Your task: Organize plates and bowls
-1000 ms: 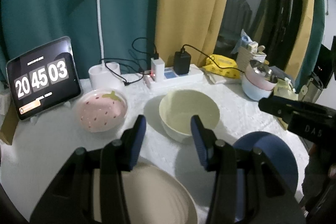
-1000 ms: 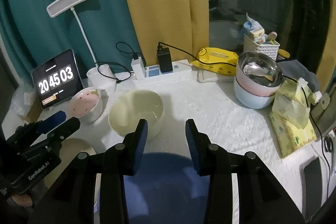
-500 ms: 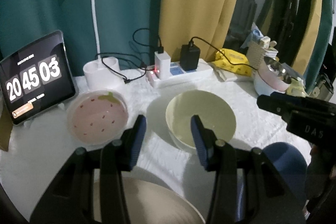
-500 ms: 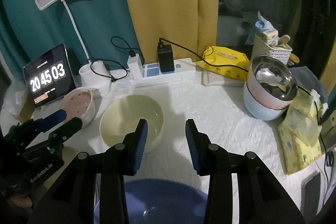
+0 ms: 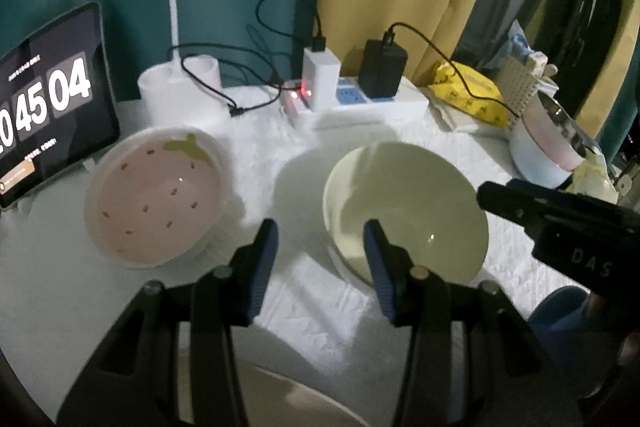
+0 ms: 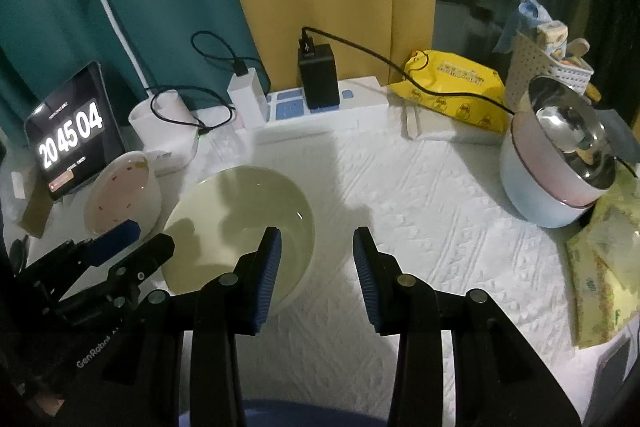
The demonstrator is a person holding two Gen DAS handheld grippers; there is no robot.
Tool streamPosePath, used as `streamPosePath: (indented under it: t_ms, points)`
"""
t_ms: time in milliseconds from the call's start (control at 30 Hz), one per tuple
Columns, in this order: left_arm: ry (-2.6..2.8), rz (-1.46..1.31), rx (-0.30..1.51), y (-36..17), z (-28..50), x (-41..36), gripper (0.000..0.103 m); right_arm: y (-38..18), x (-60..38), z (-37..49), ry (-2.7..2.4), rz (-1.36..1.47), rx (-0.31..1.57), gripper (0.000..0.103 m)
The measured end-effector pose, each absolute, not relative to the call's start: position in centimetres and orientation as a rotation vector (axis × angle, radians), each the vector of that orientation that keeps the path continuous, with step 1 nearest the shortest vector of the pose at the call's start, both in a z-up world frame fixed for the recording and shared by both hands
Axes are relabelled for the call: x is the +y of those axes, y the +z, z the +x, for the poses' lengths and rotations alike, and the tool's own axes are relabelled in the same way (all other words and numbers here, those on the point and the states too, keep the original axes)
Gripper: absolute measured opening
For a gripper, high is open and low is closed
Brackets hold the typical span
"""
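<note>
Each black hand-held gripper (image 5: 320, 247) has ribbed blue pads (image 6: 269, 267) and silver screws (white lettering alongside).

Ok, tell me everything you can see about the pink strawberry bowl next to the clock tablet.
The strawberry bowl is a small round bowl, glossy like ceramic, white outside with a pink inside dotted with red seeds and a green leaf near the far rim. It stands upright and empty on the white textured tablecloth, just beside the tablet showing a clock and left of the pale yellow bowl. Nothing else visibly touches it; no hand-held gripper holds it.
</note>
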State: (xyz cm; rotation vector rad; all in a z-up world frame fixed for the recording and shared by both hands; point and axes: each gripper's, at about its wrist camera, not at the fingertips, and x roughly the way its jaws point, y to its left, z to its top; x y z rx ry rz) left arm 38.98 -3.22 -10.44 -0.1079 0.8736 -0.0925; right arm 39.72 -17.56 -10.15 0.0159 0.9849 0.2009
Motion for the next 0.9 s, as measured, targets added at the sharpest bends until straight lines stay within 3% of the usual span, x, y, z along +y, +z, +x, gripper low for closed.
streamPosePath:
  t_ms: [900]
  points:
    - [-0.057, -0.094, 0.997, -13.5, 41.5, -4.8, 0.046, -14.1, -16.3, 41.3, 0.234, 0.01, 1.112, 0.039]
